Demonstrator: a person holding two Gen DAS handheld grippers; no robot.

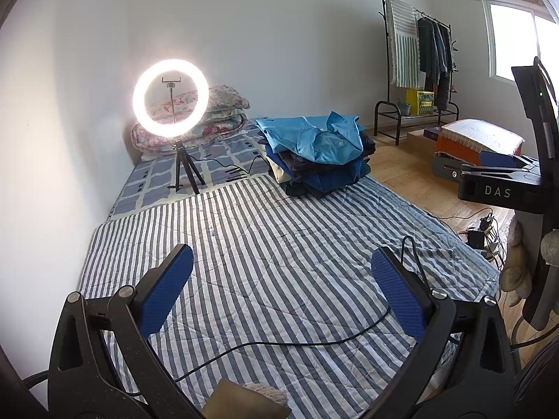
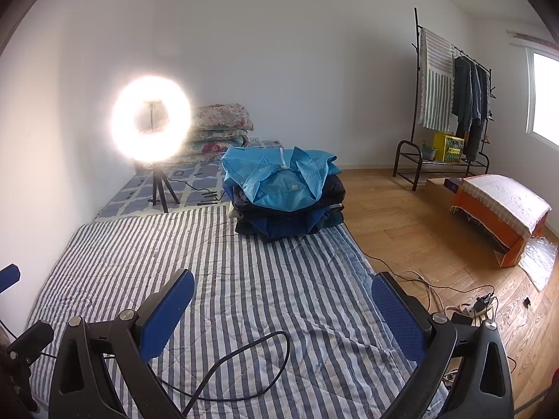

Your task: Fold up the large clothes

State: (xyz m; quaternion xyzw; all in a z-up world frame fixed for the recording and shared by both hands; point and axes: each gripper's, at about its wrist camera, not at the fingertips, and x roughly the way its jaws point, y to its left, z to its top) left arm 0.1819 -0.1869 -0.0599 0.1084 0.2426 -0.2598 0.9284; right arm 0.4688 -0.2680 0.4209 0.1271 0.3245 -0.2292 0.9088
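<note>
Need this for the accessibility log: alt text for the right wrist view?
Open right gripper with blue-padded fingers hovers empty over a blue-and-white striped quilt; beyond lies a pile of folded clothes topped by a light blue garment, beside a glowing ring light.

A low bed against a white wall was covered by a blue-and-white striped quilt (image 1: 279, 272), lying flat with light wrinkles. A thin black cable (image 2: 244, 366) curled across its near end. At the far right corner of the quilt sat a stack of folded clothes (image 2: 283, 195), dark garments below and a light blue garment (image 1: 314, 136) on top. Beyond the quilt, a blue patterned sheet (image 1: 157, 178) showed, and on it stood a lit ring light (image 1: 170, 98) on a small black tripod. Folded floral bedding (image 2: 220, 125) was piled behind the light, by the wall.
</note>
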